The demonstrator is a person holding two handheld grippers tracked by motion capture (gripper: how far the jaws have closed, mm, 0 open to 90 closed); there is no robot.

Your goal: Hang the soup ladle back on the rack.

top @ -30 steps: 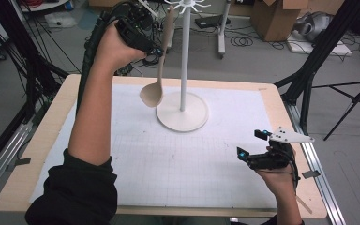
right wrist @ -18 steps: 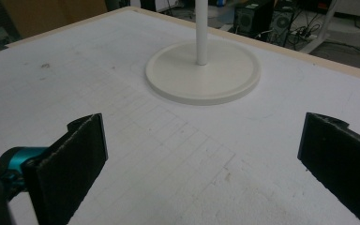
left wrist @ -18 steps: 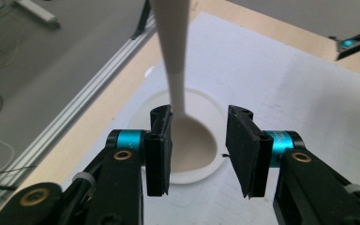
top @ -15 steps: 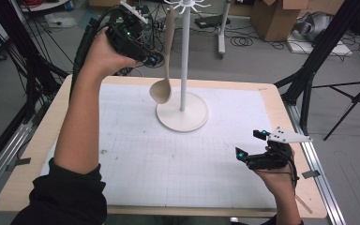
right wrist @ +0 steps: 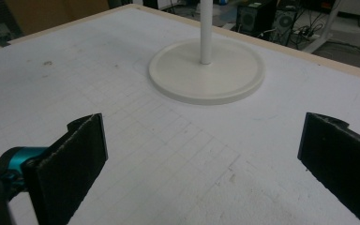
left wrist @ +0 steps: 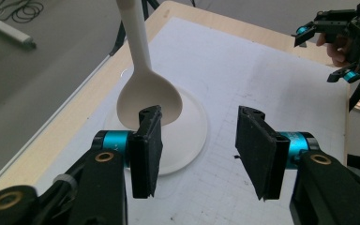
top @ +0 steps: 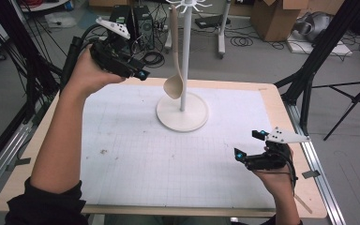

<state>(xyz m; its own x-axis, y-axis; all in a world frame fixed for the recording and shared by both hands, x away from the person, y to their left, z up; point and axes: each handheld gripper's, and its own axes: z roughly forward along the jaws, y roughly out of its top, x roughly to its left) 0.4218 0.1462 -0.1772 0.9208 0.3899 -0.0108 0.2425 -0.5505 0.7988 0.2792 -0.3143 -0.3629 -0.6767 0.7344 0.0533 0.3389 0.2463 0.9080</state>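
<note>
While a pale ladle [top: 173,70] hangs from a hook on the white stand [top: 183,111] nr the tabletop's far edge, L gripper [top: 138,72] hovers beside it, jaws released, w/ R gripper [top: 248,149] idle, jaws spread, nr the right edge.

The high view looks from above the person's side, forward and down on the whole tabletop [top: 122,154], from some distance. The left gripper view sits near the far left corner, raised, and looks down across the tabletop towards the right gripper [left wrist: 344,47]. The right gripper view is low and close to the surface, facing the far edge. All three views share the white stand [top: 183,110] [left wrist: 187,136] [right wrist: 207,70] and its round base.
</note>
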